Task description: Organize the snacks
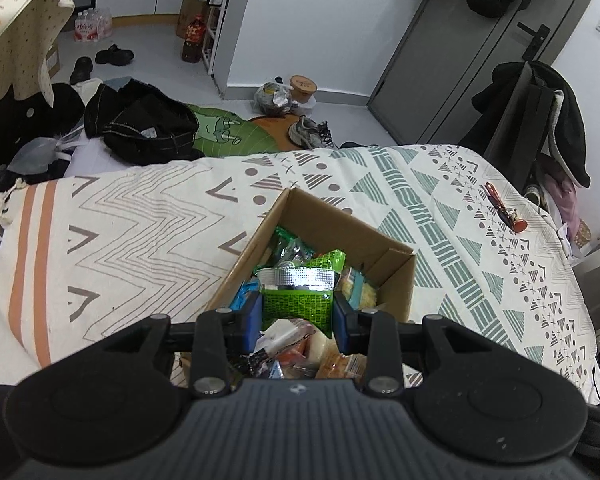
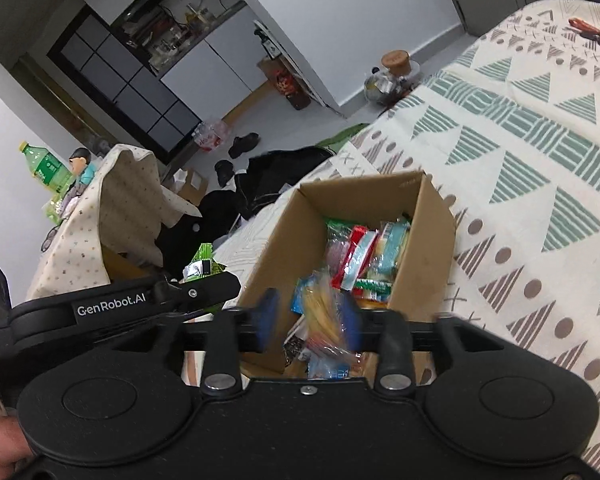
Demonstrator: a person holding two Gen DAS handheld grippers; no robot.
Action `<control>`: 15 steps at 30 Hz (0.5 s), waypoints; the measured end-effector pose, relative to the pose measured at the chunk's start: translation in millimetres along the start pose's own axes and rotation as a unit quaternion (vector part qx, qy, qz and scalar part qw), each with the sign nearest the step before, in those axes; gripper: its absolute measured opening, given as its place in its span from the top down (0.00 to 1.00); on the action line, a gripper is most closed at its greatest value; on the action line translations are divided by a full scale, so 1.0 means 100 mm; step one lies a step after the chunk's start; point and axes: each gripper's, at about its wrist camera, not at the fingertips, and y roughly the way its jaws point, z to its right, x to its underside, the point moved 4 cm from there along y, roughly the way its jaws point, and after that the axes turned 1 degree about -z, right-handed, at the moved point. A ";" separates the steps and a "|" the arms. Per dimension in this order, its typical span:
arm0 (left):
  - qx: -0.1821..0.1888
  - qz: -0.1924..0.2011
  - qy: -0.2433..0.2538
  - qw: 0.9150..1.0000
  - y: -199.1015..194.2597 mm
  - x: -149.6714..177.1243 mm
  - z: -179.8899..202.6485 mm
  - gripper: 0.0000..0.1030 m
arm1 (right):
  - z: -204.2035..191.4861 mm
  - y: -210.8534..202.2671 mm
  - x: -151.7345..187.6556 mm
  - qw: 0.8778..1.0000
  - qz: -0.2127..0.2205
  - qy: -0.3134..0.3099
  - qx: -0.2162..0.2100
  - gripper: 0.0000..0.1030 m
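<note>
Closest, the left gripper (image 1: 298, 312) has its jaws clamped on a green snack packet (image 1: 298, 294) with a silver top edge, held just above the open cardboard box (image 1: 396, 276); the right gripper (image 2: 310, 320), blurred, holds a yellow-and-clear wrapped snack (image 2: 324, 320) between its jaws over the same box; more packets fill the box, which sits on the patterned bedspread (image 1: 140, 216); farther off, a red-handled tool (image 1: 504, 208) lies on the bed; beyond, shoes (image 1: 114, 55) on the floor.
</note>
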 end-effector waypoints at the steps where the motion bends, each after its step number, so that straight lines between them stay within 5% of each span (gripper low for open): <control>1: 0.000 -0.002 -0.002 1.000 0.01 0.00 -0.02 0.66 | 0.01 0.01 0.01 1.000 0.000 -0.003 0.006 0.56; 15: 0.005 -0.024 -0.015 1.000 0.26 -0.05 0.00 0.57 | 0.31 0.06 -0.01 0.999 -0.004 0.029 0.045 0.50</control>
